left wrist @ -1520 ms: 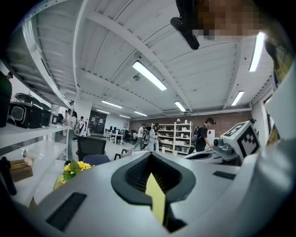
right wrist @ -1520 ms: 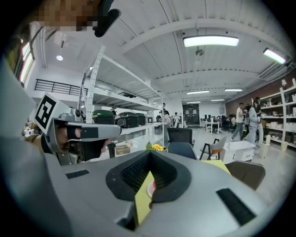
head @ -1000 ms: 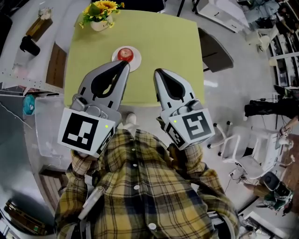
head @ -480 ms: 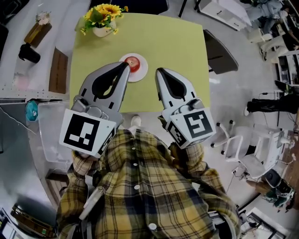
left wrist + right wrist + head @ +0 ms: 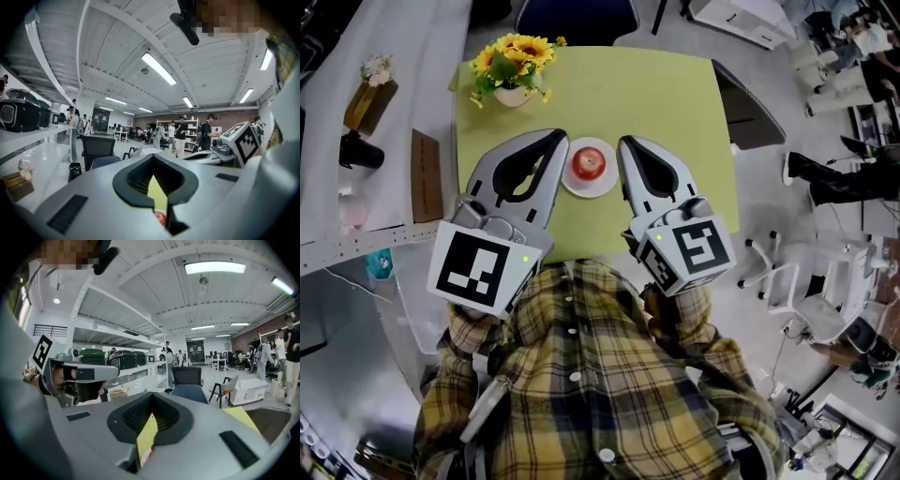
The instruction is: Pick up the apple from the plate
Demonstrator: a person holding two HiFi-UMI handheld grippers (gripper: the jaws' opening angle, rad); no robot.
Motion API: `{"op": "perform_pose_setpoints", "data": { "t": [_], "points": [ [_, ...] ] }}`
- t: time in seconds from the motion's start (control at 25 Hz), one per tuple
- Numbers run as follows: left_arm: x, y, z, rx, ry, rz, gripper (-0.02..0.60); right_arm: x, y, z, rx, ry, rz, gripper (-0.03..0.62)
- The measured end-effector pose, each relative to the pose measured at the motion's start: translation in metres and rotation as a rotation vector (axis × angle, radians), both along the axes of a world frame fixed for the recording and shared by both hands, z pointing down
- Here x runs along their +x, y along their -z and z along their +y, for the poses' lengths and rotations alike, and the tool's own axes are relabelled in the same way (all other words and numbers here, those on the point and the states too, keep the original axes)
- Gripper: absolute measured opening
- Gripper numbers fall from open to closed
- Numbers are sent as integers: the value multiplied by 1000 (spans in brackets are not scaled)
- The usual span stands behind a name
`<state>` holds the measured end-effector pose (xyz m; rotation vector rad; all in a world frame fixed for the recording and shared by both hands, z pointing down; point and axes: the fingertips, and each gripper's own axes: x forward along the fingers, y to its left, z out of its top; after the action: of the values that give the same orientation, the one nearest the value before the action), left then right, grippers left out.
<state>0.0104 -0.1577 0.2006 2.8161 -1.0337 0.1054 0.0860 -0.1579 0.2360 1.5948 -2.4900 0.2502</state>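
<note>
A red apple (image 5: 590, 162) sits on a small white plate (image 5: 572, 183) near the front edge of a yellow-green table (image 5: 666, 94). In the head view my left gripper (image 5: 555, 141) reaches just left of the plate and my right gripper (image 5: 626, 143) just right of it, both above the table, neither touching the apple. Both are shut with nothing held. In the left gripper view, the left gripper (image 5: 152, 159) shows a sliver of the apple (image 5: 160, 218) through the gap under its closed jaws. The right gripper (image 5: 151, 398) shows a sliver of the plate (image 5: 143, 457).
A pot of sunflowers (image 5: 514, 70) stands at the table's far left corner. A blue chair (image 5: 577, 17) is behind the table and a dark chair (image 5: 752, 117) at its right. A white shelf (image 5: 384, 122) with a black cup and boxes runs along the left.
Both grippers have moved forward together over the table. The plate with the apple, earlier ahead of the left gripper's tip, now lies between the two gripper tips.
</note>
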Motion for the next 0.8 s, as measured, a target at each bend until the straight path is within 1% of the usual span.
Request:
{"op": "perform_pose_setpoints", "data": {
  "t": [0.12, 0.28, 0.48, 0.8],
  "points": [
    [-6, -6, -11, -20, -31, 0, -2, -5, -6, -9, -16, -35, -1, -3],
    [-10, -14, -23, -46, -47, 3, -2, -9, -15, -18, -50, -62, 9, -3],
    [-6, -26, -33, -79, -44, 8, -2, -6, -23, -25, -72, -42, 21, -3],
    [4, -32, -38, -93, 10, 8, -2, 7, -32, -34, -101, 9, 45, -3]
  ]
}}
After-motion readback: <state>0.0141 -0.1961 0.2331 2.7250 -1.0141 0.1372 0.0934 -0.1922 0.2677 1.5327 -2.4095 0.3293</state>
